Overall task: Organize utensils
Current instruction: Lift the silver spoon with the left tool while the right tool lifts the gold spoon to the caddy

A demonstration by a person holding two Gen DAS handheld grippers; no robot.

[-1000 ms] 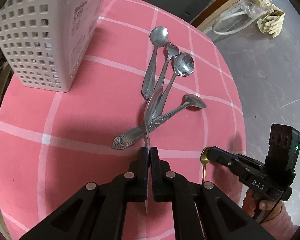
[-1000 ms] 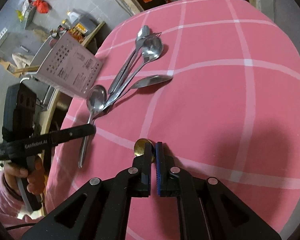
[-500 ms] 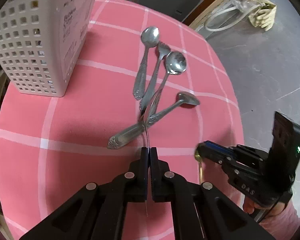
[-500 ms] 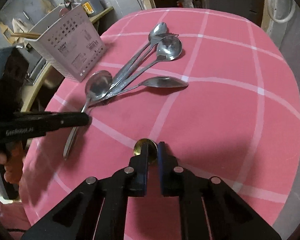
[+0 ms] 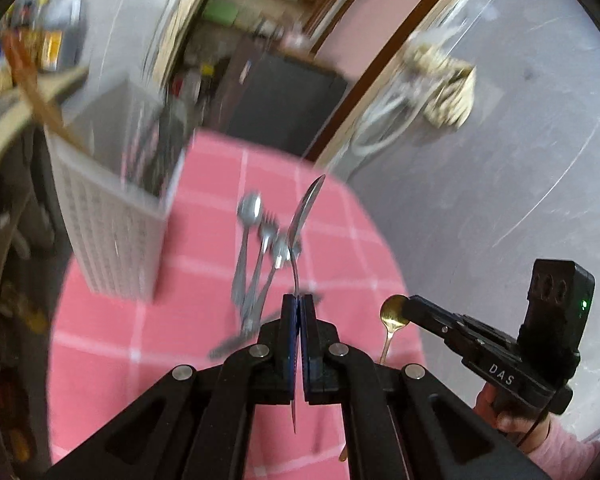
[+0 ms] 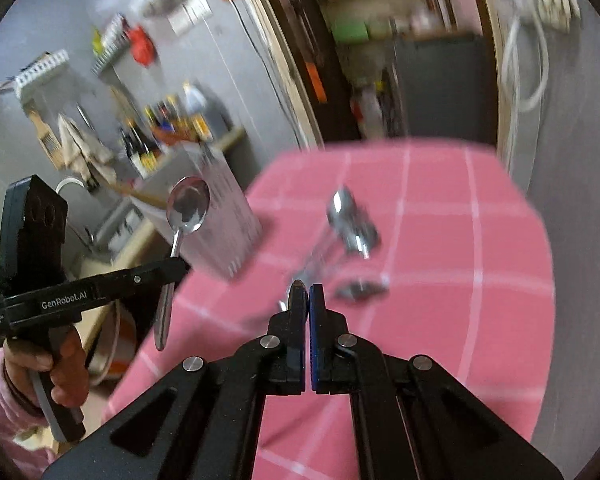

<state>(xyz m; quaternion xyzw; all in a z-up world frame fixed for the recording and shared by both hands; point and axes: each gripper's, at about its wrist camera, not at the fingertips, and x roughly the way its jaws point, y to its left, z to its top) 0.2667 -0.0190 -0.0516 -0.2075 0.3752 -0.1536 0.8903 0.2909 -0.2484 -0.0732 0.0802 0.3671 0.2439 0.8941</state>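
Your left gripper (image 5: 299,304) sits bottom centre of the left wrist view, jaws pinched together on the thin handle of a silver spoon (image 5: 305,216). The spoon stands edge-on, bowl up toward mid-frame, handle tip poking down below the pads. In the right wrist view the same gripper (image 6: 172,268) shows at lower left, held level, your left hand (image 6: 66,368) wrapped round its grip, pink sleeve at the frame edge. Writing on its side reads "GenRobot.AI". There the spoon's bowl (image 6: 188,205) faces the camera and the handle hangs down past the jaws.

Your right gripper (image 6: 308,300) is bottom centre of its own view, jaws clamped on a small gold spoon (image 5: 394,314); only a sliver of rounded edge shows at the left fingertip. From the left wrist view that gripper (image 5: 410,310) comes in from the lower right, tilted slightly up toward the left. "DAS" is printed on its body, a green light glows on the black box on top, and the gold bowl sticks out at the tip with the handle hanging down.

Both grippers are lifted above the pink checked tablecloth (image 5: 112,332). Further back, mid-frame, a blurred cluster of loose silver cutlery (image 5: 260,248) lies on the cloth: spoons and a fork, overlapping. Left of it stands the white perforated basket (image 5: 112,220), a wooden handle (image 5: 36,92) sticking out of it toward the upper left. A label on the basket side shows in the right wrist view, too blurred to read.
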